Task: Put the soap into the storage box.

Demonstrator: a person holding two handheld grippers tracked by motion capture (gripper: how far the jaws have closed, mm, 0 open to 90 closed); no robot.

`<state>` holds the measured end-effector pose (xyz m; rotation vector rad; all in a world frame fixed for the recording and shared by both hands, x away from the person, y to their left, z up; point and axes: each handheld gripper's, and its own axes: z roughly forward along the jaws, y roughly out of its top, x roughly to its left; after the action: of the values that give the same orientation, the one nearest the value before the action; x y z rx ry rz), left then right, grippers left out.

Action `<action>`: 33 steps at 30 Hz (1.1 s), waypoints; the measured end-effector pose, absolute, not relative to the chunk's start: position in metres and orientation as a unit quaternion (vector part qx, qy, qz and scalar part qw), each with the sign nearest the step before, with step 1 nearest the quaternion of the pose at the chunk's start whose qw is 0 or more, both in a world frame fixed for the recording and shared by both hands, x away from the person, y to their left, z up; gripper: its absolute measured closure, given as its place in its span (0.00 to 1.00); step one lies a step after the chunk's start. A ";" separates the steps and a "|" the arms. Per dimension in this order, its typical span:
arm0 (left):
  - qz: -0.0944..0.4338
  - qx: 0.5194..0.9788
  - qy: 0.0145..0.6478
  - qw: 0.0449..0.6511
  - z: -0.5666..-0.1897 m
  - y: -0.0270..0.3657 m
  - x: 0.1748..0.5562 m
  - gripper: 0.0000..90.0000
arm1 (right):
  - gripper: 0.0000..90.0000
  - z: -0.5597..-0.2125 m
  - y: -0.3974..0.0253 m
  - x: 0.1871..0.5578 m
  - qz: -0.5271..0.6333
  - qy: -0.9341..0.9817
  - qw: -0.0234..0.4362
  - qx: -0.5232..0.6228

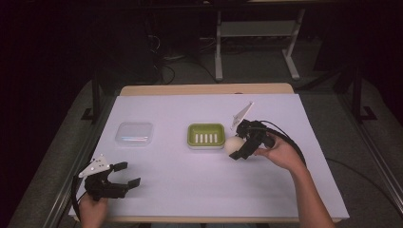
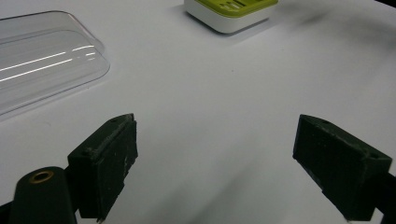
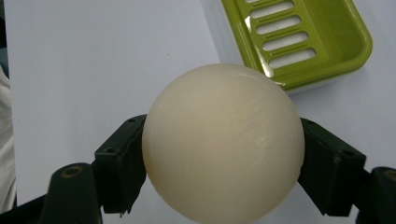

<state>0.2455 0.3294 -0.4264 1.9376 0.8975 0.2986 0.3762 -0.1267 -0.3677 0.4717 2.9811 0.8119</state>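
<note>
A cream round soap bar (image 3: 223, 142) sits between both jaws of my right gripper (image 3: 223, 163), which is shut on it. In the high view the soap bar (image 1: 234, 144) hangs just right of the green slotted soap dish (image 1: 206, 135), held by the right gripper (image 1: 239, 146). The dish (image 3: 299, 42) lies ahead of the soap in the right gripper view. My left gripper (image 1: 127, 174) rests open near the table's front left corner, nothing between its jaws. In the left gripper view its gripper (image 2: 215, 163) faces bare table.
A clear plastic lid (image 1: 134, 133) lies left of the dish; the same lid (image 2: 42, 60) fills the upper left of the left gripper view, with the dish (image 2: 231, 11) farther off. The white table cover (image 1: 190, 185) spreads between the grippers.
</note>
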 end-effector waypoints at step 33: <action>0.121 0.789 0.370 0.475 -0.426 0.331 0.245 0.14 | 0.26 -0.350 -0.093 0.404 0.245 0.961 0.008 0.132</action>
<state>0.2452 0.3308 -0.4263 1.9295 0.9058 0.2960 0.4040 -0.0930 -0.3503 0.4119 3.0017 0.7651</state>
